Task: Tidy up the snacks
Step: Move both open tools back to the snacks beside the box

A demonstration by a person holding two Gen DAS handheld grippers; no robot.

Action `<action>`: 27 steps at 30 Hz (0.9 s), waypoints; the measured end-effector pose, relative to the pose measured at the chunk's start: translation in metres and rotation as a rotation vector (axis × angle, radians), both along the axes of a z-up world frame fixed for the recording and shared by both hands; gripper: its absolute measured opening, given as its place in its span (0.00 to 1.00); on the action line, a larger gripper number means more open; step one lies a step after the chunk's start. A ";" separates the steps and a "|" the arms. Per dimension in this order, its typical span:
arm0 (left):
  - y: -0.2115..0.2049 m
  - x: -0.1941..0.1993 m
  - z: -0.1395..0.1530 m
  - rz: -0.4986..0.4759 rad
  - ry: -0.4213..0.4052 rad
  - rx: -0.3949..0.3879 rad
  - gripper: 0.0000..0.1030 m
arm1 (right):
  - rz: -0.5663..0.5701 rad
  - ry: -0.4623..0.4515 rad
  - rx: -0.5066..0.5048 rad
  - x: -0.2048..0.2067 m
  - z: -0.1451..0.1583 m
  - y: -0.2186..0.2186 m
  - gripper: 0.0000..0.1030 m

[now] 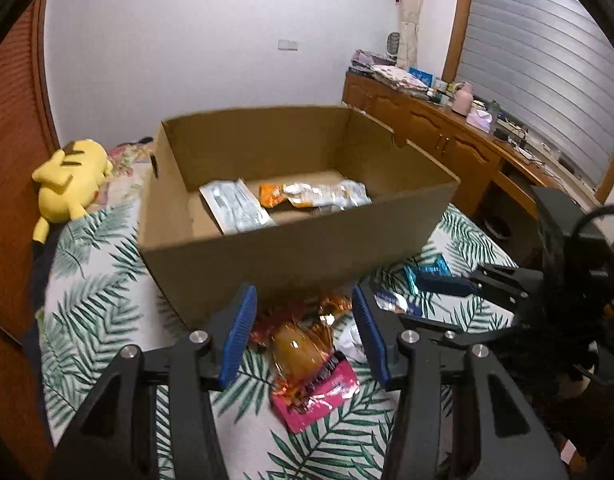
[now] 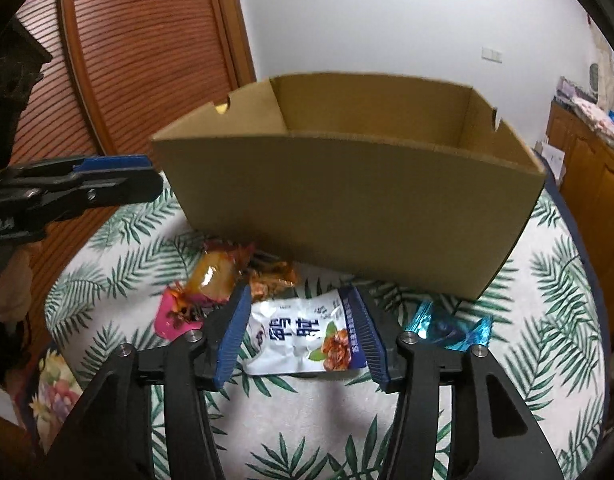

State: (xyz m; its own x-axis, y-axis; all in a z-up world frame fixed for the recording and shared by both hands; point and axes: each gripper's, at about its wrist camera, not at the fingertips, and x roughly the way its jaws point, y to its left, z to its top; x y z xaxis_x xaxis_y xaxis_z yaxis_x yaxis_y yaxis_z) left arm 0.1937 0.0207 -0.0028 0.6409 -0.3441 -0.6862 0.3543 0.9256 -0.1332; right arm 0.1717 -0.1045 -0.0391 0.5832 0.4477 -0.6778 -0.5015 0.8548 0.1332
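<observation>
I have the right tongs point(image 2: 303, 330) apart, straddling the white packet point(image 2: 303, 336), its long axis crosswise between them; left tongs point(image 1: 305, 334) apart over the orange packet point(image 1: 303, 346).

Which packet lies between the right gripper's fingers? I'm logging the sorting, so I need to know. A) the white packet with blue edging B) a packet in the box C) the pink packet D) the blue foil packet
A: in the right wrist view the white packet lies on the cloth between the open right gripper fingers.
</observation>
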 end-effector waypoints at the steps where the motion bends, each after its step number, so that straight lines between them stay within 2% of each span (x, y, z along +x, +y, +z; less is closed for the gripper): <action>1: 0.000 0.001 -0.006 -0.001 0.016 -0.004 0.48 | 0.000 0.010 -0.006 0.002 -0.004 0.001 0.58; 3: -0.001 0.002 -0.017 0.008 0.039 -0.005 0.48 | 0.001 0.031 -0.023 0.005 -0.012 0.003 0.64; 11: -0.009 0.008 -0.055 0.051 0.115 0.031 0.48 | 0.008 0.055 -0.070 0.012 -0.029 0.008 0.73; 18: -0.015 0.017 -0.067 0.068 0.149 0.033 0.48 | 0.017 0.082 -0.095 0.013 -0.041 0.011 0.78; 27: -0.015 0.026 -0.077 0.131 0.156 0.071 0.49 | 0.030 0.083 -0.128 0.016 -0.043 0.015 0.83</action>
